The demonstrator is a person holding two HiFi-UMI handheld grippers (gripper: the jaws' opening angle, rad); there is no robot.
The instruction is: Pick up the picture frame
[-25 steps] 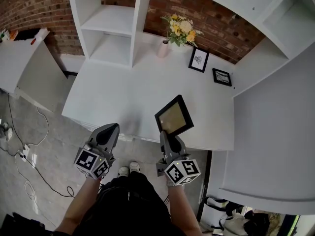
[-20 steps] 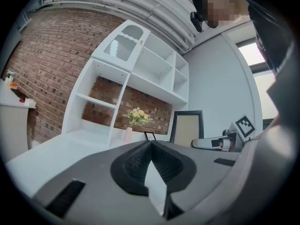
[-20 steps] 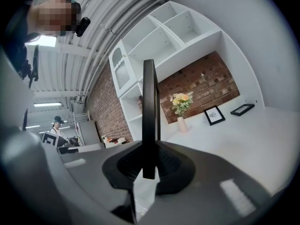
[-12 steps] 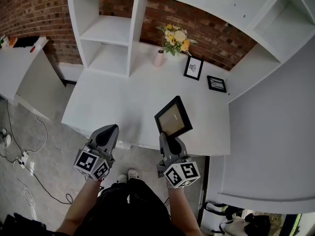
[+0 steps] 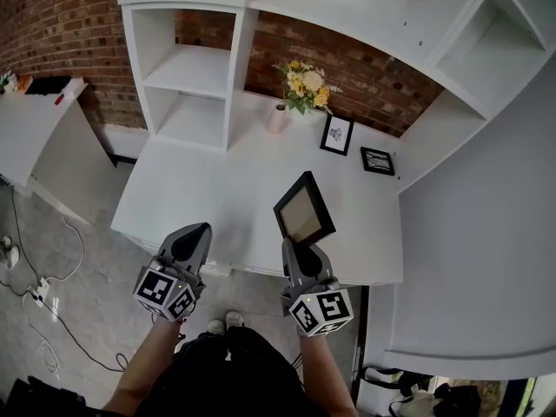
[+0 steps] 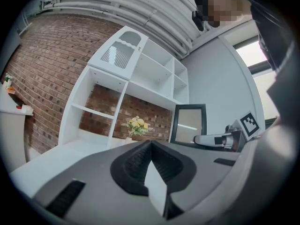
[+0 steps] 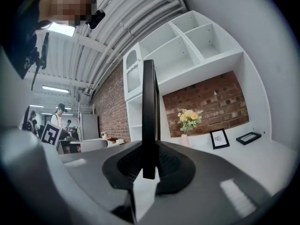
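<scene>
Two grippers are in view at the near edge of the white desk (image 5: 217, 176). We note the right gripper (image 5: 294, 243) has its jaws clamped on the lower edge of the black rectangular picture frame (image 5: 304, 210). The frame stands upright, edge-on between the pads in the right gripper view, raised clear of the desk top. We find the left gripper (image 5: 200, 228) with jaws closed together, nothing between them. A pink vase of yellow flowers (image 5: 300, 85) and two small black-framed prints (image 5: 337, 134) sit by the brick wall
</scene>
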